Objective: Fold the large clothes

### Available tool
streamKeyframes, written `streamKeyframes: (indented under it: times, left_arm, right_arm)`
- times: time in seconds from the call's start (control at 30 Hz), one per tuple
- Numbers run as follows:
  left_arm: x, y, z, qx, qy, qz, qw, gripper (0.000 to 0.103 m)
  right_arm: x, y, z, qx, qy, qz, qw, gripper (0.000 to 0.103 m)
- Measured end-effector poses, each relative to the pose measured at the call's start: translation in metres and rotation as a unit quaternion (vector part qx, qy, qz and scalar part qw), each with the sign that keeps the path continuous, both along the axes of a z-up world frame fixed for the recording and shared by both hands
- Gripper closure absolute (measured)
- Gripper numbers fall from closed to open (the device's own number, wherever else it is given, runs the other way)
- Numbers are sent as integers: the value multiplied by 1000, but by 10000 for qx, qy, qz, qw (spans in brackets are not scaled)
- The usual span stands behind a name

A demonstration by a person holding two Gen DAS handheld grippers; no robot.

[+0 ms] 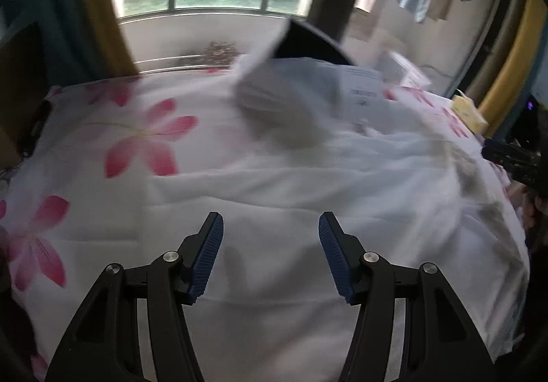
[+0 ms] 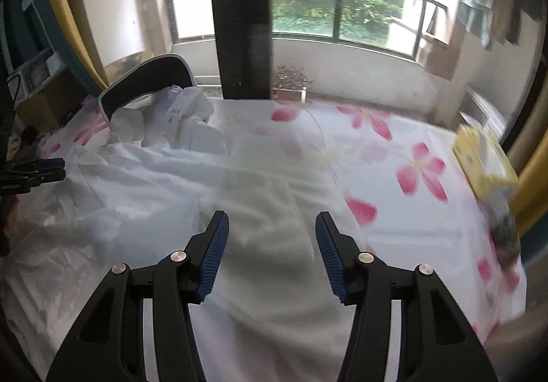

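1. Along the left edge of the bed (image 1: 51,156), as the left wrist view shows it, the flowered sheet (image 1: 150,138) lies bare; the white garment (image 1: 308,183) begins just right of it and spreads across the middle toward the right edge.
2. At the near edge, the left hand-held gripper (image 1: 270,257) hangs above the cloth with its jaws wide apart and nothing between them; the blue pads (image 1: 209,255) touch no fabric.
3. Toward the far edge sits a loose heap of white bags and paper (image 1: 308,94), against a dark curved chair back (image 1: 308,42). It touches the garment's far end.
4. In the right wrist view the right hand-held gripper (image 2: 272,253) also stands open, a little narrower, and empty. The garment (image 2: 144,183) lies under it and runs away to its left; bare flowered sheet is on its right.
5. A yellow box (image 2: 486,159) rests at the right edge of the bed, well apart from the cloth.
6. The garment's long axis seems to run from the near edge to the far edge, though blur hides its outline. Both hand-held grippers hover over its near end, so I judge neither clearly nearer; the next move likely calls for each to drop onto a near corner or hem.
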State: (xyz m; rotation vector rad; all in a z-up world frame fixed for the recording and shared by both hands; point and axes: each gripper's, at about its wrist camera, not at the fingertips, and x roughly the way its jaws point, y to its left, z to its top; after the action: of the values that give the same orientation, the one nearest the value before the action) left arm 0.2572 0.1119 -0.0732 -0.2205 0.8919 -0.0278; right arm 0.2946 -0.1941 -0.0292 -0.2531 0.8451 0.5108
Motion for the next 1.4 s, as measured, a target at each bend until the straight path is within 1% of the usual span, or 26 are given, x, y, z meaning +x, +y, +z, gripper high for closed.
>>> streamKeyframes:
  times: [0.1,0.2,0.27,0.3,0.33,0.37,0.4,0.43,0.47,0.5,0.53,0.57,0.67,0.77,0.9,0.93,1.0,1.13,1.2,1.27,1.3,1.37,1.4]
  left_arm:
    - [11,18,-7,104,46,97,9999,42]
    - [20,28,-16,107,95,105,9998,42]
    - [22,29,-21,121,75,92,9999,45]
    - [21,29,-22,190,-1,97,9998,53]
    - [21,28,-23,288,-10,101,9995,65]
    - [22,27,-23,348,-18,118,9993,74]
    - [21,28,-23,318,-8,128,9994,96]
    - [21,29,-24,259,3,142,9996,100]
    - [20,30,-24,254,-24,164,9995,100]
    - [18,31,-23,278,-60,187,9994,100]
    - [16,32,-21,318,-122,209,9992,101]
    - [15,32,-19,343,-168,233,9990,101]
    - [9,37,-9,379,-362,367,9980,102]
    - [6,42,-1,391,-493,505,9967,102]
    - [2,53,8,404,-662,783,9939,102]
    - [3,56,7,404,-642,829,9937,102]
    - [4,58,4,385,-550,842,9942,102]
    - [7,56,-7,360,-301,871,9951,101]
    - [7,54,-11,345,-203,893,9952,101]
    - [8,52,-14,347,-88,899,9953,100]
    - [9,50,-15,386,-18,923,9950,96]
    - [7,48,-15,338,11,892,9954,85]
    - [6,46,-14,314,16,886,9956,71]
  right_arm:
    - [15,9,-4,-133,46,100,9999,50]
    - [33,14,-18,-223,314,147,9991,50]
    - [42,16,-27,-257,451,180,9985,50]
    - [47,16,-34,-277,552,181,9979,50]
    - [51,17,-38,-280,613,177,9976,50]
    - [56,17,-43,-268,689,177,9971,50]
    - [59,17,-48,-243,775,190,9965,51]
    - [61,18,-51,-226,833,236,9960,53]
    - [60,20,-53,-240,864,329,9954,75]
    - [59,24,-54,-297,872,472,9946,87]
    - [57,25,-53,-322,834,545,9945,97]
    - [55,27,-50,-335,754,622,9947,99]
    - [50,32,-33,-364,413,732,9958,100]
    - [49,33,-9,-225,-25,770,9968,100]
    - [48,33,21,-104,-786,771,9939,100]
    - [45,33,26,-95,-980,781,9921,100]
    - [39,29,24,-199,-1199,784,9895,100]
    - [23,18,-1,-384,-1127,856,9892,100]
    - [12,7,-18,-451,-917,769,9918,100]
    - [6,-3,-28,-466,-677,698,9942,99]
    - [1,-7,-34,-491,-565,657,9950,99]
    - [-9,-16,-40,-509,-430,578,9961,99]
    - [-12,-20,-42,-483,-375,549,9966,99]
